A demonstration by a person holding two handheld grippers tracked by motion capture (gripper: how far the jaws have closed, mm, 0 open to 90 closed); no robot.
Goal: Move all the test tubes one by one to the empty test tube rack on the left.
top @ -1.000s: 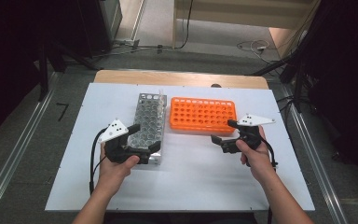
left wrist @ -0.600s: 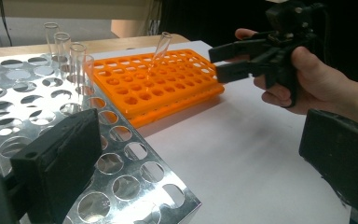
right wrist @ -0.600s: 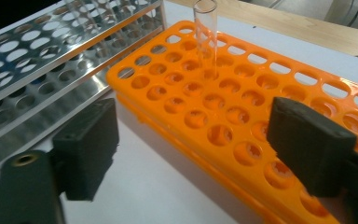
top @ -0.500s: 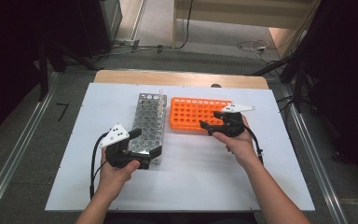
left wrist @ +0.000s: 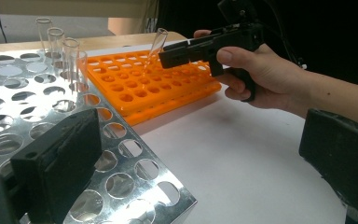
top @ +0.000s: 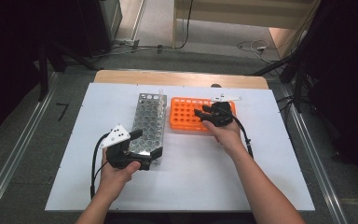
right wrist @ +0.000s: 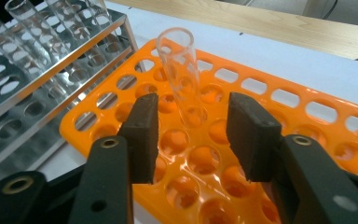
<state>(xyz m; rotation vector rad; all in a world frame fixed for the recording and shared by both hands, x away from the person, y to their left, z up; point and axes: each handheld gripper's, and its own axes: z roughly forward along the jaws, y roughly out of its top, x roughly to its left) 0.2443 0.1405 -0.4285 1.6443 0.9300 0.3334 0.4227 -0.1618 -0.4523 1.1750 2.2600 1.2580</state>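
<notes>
On the white table [top: 261, 177] two racks lie side by side: a metal rack [top: 148, 122] on the left and an orange rack [top: 186, 114] just to its right. The right gripper [top: 198, 114] hangs over the orange rack, and in the right gripper view [right wrist: 193, 135] its two black jaws stand on either side of a single clear test tube [right wrist: 182, 74] that leans in one of the rack's holes. The jaws have just been closing and now sit at a narrow gap, yet a strip of orange shows between each pad and the glass, so the tube is between them but not pinched. From the left gripper view the same tube [left wrist: 153, 50] tilts up out of the orange rack [left wrist: 168, 88] right at the tip of the right gripper [left wrist: 165, 55]. The left gripper [top: 147, 142] rests at the near end of the metal rack, with its jaws spread wide. One of them lies against the perforated top of the metal rack [left wrist: 121, 154] and the other stands well off over the bare table. Several more clear tubes [left wrist: 58, 44] stand upright at the far end of the metal rack.
</notes>
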